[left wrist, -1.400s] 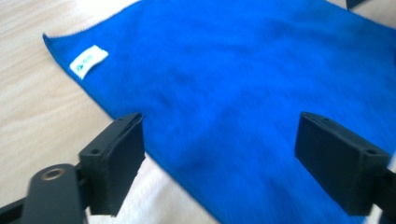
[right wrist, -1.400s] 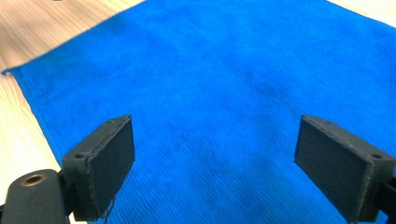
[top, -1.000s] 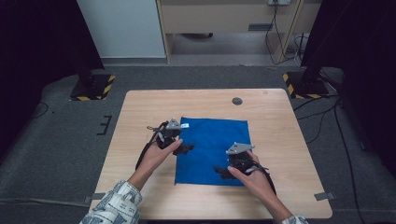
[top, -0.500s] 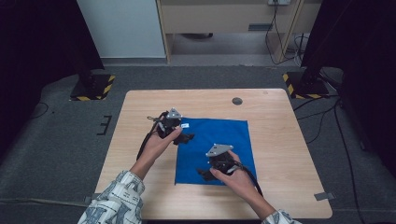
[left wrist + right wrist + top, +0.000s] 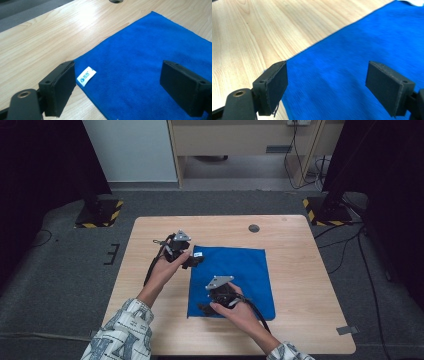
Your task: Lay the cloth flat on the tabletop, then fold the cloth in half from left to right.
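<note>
Between my two tools, the blue cloth [image 5: 234, 279] lies flat and unfolded on the bench [image 5: 295, 245]. My left hand-held gripper [image 5: 117, 82], jaws apart, straddles the corner bearing the white label [image 5: 86, 76]. My right hand-held gripper [image 5: 333, 86], also spread, hovers at the near edge. Nothing is grasped; folding, I'd guess, is all still ahead.
</note>
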Demonstrator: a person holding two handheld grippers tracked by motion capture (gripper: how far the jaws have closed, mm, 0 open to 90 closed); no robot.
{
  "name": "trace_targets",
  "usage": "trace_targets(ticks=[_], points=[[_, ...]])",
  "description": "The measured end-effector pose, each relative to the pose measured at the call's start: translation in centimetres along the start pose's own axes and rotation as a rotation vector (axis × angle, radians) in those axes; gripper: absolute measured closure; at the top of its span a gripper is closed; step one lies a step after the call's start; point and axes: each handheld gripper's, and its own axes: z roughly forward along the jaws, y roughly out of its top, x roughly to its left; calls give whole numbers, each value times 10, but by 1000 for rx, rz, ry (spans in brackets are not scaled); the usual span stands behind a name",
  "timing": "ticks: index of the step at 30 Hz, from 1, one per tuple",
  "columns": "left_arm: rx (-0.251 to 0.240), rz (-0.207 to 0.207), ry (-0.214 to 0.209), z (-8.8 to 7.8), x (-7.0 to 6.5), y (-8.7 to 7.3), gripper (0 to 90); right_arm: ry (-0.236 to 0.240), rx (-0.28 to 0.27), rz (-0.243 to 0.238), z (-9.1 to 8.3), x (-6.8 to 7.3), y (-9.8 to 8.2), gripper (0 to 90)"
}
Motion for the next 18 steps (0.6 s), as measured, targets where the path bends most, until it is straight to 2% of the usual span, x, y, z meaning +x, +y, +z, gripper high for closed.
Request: trace_targets(ticks=[11, 14, 18], points=[[-22, -5, 8, -8, 8, 2, 127, 47, 46, -50, 22, 23, 4, 183], [-24, -6, 14, -8, 11, 2, 126, 51, 55, -65, 24, 27, 4, 238], [-19, -6, 16, -9, 13, 1, 126, 66, 39, -87, 25, 33, 5, 346]])
